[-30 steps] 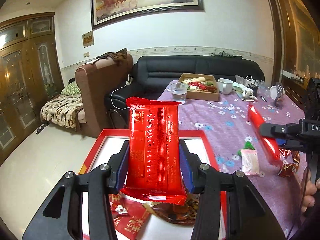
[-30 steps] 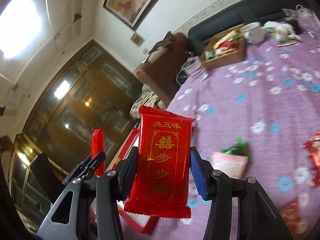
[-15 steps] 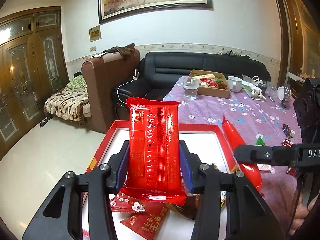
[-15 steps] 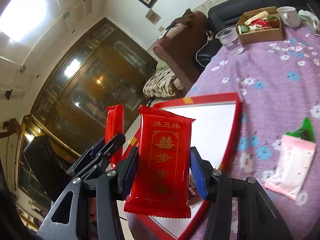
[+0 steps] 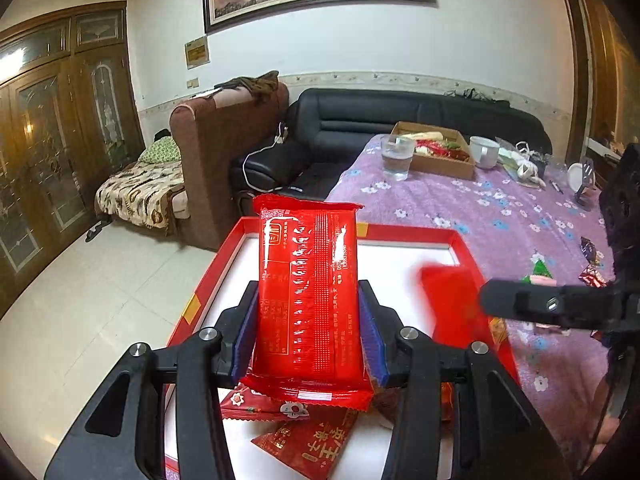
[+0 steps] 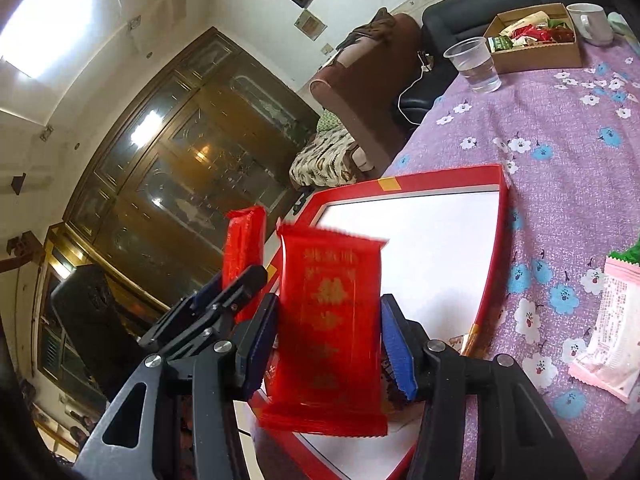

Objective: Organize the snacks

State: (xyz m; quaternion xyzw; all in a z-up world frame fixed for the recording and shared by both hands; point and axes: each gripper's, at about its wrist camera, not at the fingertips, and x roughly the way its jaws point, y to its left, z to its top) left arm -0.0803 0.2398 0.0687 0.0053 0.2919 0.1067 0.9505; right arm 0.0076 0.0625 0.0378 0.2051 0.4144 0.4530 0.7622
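The left gripper (image 5: 307, 296) is clamped on the left packet (image 5: 308, 280), a glossy red snack wrapper held upright by its long sides. Its printed back with small white text faces the camera, and its crimped ends stick out above and below the blue pads. The right gripper (image 6: 329, 304) has just been opening its jaws. The right packet (image 6: 330, 320), red with gold characters and blurred, stands between the pads, with slim gaps on both sides, so it is not pinched. Both packets hang over the near part of the box (image 5: 400, 236), a shallow red tray with a white floor on the near left of the table. The two grippers are close together side by side, the right one's finger reaching in from the right edge of the left view. More red packets (image 5: 312, 440) lie on the box floor under the left gripper. The purple flowered cloth (image 5: 500, 216) covers the table. To the right of the box lie a pink packet (image 6: 608, 320) and a few loose sweets (image 5: 592, 276). At the far end stand a clear cup (image 5: 396, 158), a carton (image 5: 444, 164) of snacks and a white mug (image 5: 484, 152). A black sofa (image 5: 380, 120) sits beyond them.
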